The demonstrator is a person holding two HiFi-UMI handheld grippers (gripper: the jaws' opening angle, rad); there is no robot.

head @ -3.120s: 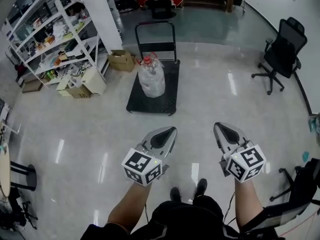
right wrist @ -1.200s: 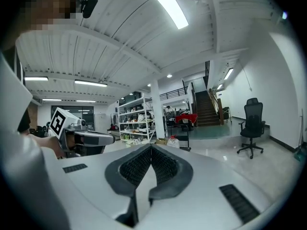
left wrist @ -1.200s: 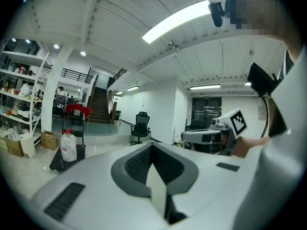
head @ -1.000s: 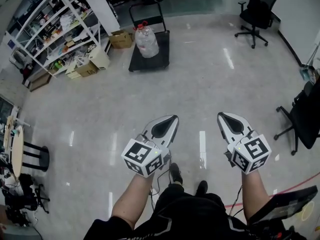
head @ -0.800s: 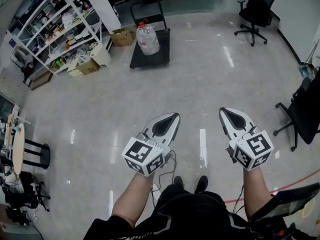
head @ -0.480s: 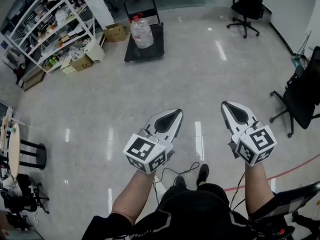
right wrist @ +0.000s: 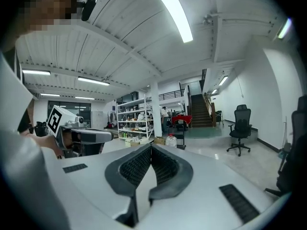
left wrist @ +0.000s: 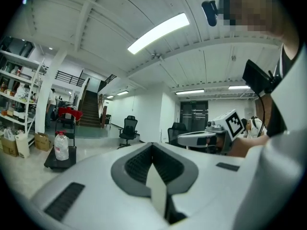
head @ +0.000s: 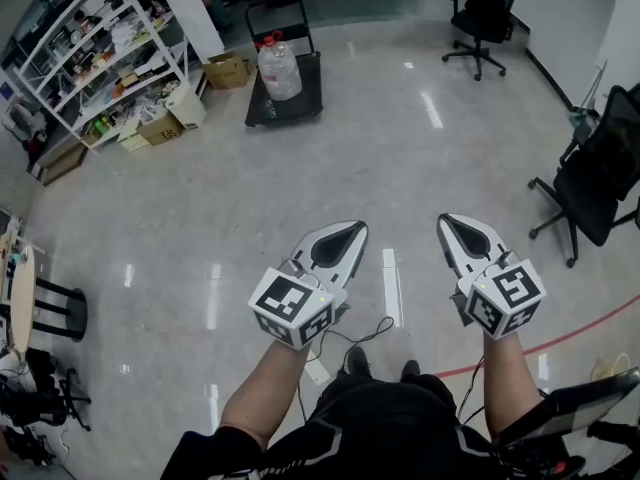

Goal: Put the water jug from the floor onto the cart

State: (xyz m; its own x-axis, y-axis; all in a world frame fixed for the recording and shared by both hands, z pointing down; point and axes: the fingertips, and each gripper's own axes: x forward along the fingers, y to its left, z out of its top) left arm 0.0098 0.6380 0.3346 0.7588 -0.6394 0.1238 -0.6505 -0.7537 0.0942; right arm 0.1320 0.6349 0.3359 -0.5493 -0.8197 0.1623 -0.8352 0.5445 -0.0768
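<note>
The clear water jug (head: pixel 279 69) with a red cap stands upright on the black flat cart (head: pixel 285 90), far across the floor at the upper left of the head view. It also shows small in the left gripper view as the jug (left wrist: pixel 61 147) on the cart (left wrist: pixel 60 163), and in the right gripper view as the jug (right wrist: pixel 171 140). My left gripper (head: pixel 350 230) and right gripper (head: pixel 446 222) are held side by side near my body, both shut and empty, far from the cart.
White shelving (head: pixel 95 53) full of goods and cardboard boxes (head: pixel 228 69) stand left of the cart. Black office chairs are at the far right (head: pixel 480 13) and near right (head: pixel 595 173). A stool (head: pixel 50 313) sits at the left. A cable (head: pixel 355 333) trails by my feet.
The whole view has drawn back: the cart and jug look smaller and farther away. Both grippers stay shut and side by side in front of me.
</note>
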